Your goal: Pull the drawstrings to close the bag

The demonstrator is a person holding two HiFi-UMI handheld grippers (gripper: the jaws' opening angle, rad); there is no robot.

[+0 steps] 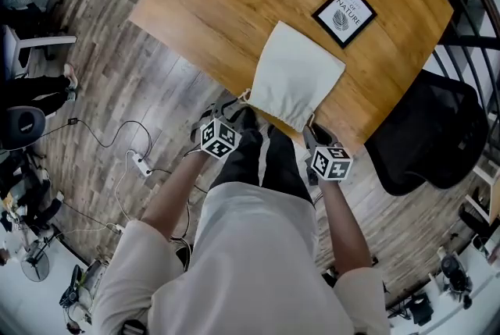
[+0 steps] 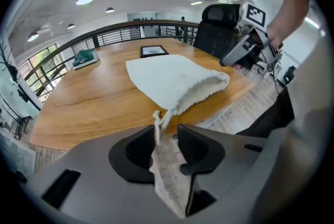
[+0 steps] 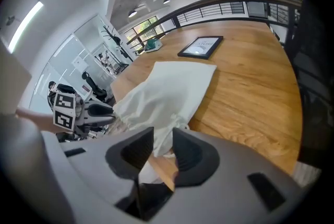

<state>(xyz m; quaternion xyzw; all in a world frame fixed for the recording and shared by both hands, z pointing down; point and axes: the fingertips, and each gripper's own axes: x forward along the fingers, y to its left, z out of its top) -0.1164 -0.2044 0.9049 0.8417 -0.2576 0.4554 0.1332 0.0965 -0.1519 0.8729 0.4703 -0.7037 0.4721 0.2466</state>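
Since both pairs of jaws stand apart at the bag's mouth, step in hand: I judge it to be taking hold of the two cords, or setting a fresh hold, for the closing pull.
Bag: the pale cloth bag lies flat on the wooden table, with its mouth at the near edge, toward the person. The mouth already looks gathered into ruffles.
Left gripper: the left gripper points down at the mouth's left end with its jaws parted. The left cord hangs in the gap and no pad presses on it.
Right gripper: the right gripper sits at the mouth's right end, its jaws also parted. A tail of white cloth or cord runs down between them, and I cannot tell which it is.
Grip advice: close on cord alone, just outside the hem. Cloth caught in the pads would drag the whole bag instead of cinching it.
Pull advice: draw the two hands apart sideways, evenly and along the table edge, so the bag stays put and the ruffles tighten from both ends.
Risk: the bag looks light and lies at the edge, so a pull toward the person would likely slide it off the table.
Done when: the mouth shows no opening and the cords stand taut. It looks close to that now.
Nearby: a framed picture lies beyond the bag, well apart from it, and is no hindrance.
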